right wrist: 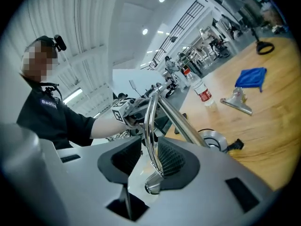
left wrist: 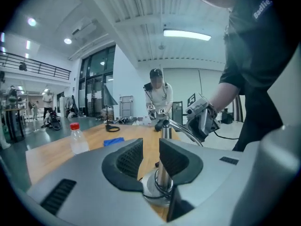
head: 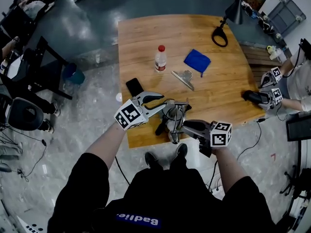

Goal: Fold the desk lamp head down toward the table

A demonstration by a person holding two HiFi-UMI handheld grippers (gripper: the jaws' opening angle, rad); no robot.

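- We see the left claw (head: 160,102) and the right claw (head: 187,126) low in the middle of the head view. Each one is held in one hand.
- The shiny desk lamp (head: 174,116) stands between the two claws, at the near edge of the desk (head: 141,42).
- In the left gripper view, the two jaws of the left claw are apart with a small gap. Nothing is in the gap, so this claw holds nothing. The lamp's post (left wrist: 165,133) stands just behind the jaw on the right of the frame.
- In the right gripper view, the jaws of the right claw are apart too. The lamp's thin arm (right wrist: 151,126) runs down between them. It lies close to the pad on the right of the frame, and there is a clear gap to the other pad. The claw is not squeezing it.
- The lamp's round foot (right wrist: 212,139) sits flat on the desk, right of the middle of that view.
- A bit farther up the head view, a black phone (head: 134,87) lies left of the middle.
- Near it, in the middle, lies a silver tool (head: 183,79).
- Above those stand a clear bottle (head: 160,58) with a red cap and a blue cloth (head: 197,60).
- At the far edge, in the upper right, stands a black lamp (head: 233,12).
- Another person (head: 296,89) is at the right edge.
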